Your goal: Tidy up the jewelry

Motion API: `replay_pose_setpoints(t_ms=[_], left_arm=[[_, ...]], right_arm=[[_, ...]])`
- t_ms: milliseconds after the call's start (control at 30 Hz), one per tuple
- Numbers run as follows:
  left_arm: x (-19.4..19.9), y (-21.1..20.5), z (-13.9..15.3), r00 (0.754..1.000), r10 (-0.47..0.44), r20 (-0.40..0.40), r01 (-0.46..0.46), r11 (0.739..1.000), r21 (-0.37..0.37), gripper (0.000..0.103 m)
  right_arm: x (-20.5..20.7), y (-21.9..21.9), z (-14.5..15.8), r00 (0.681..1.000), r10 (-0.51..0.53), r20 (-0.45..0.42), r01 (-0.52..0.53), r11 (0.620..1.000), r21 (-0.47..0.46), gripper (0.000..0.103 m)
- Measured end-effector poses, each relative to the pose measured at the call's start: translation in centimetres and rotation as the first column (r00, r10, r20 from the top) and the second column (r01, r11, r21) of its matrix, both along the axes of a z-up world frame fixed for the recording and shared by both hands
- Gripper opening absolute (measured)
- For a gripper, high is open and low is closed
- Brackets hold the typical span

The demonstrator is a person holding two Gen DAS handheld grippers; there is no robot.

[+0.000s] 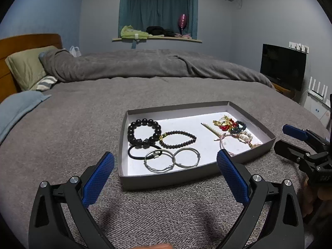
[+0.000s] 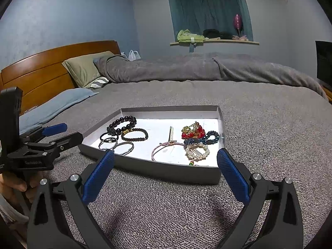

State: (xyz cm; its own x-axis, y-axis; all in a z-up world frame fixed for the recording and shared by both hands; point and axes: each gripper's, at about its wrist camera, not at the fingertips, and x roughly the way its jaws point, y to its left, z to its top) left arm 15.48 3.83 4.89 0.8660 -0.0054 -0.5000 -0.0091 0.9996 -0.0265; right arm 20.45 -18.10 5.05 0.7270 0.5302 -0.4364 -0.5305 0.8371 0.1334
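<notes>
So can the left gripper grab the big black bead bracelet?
Probably yes. The left gripper is open and empty, and the big black bead bracelet lies uncovered in the open box just ahead.

Pretty ordinary bedroom here: a big bed covered in a grey textured blanket (image 1: 83, 134), with a grey duvet (image 1: 145, 64) bunched up along the far side. At the head there's a curved wooden headboard (image 2: 51, 66), an olive-green pillow (image 2: 85, 68) propped against it, a striped pillow (image 1: 46, 82) tucked below that, and a light blue one (image 2: 60, 103) lying nearer. The walls are blue-grey, and teal curtains (image 1: 157, 6) hang in a window recess. On the sill sit a lime-green cloth (image 1: 132, 33), some black clothing (image 1: 159, 31) and a pink balloon (image 1: 183, 20). A dark TV screen (image 1: 283, 66) stands off to the right, and a white plastic bag (image 2: 133, 55) sits behind the bed.
</notes>
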Motion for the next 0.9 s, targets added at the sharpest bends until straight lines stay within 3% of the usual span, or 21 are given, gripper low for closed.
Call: replay_pose_setpoints(t_ms=[900], left_arm=[[-0.08, -0.34, 0.07, 1.0, -0.004, 0.003, 0.004, 1.0, 0.015, 0.098]], right_arm=[[0.01, 0.08, -0.13, 1.0, 0.001, 0.003, -0.001, 1.0, 0.001, 0.097]])
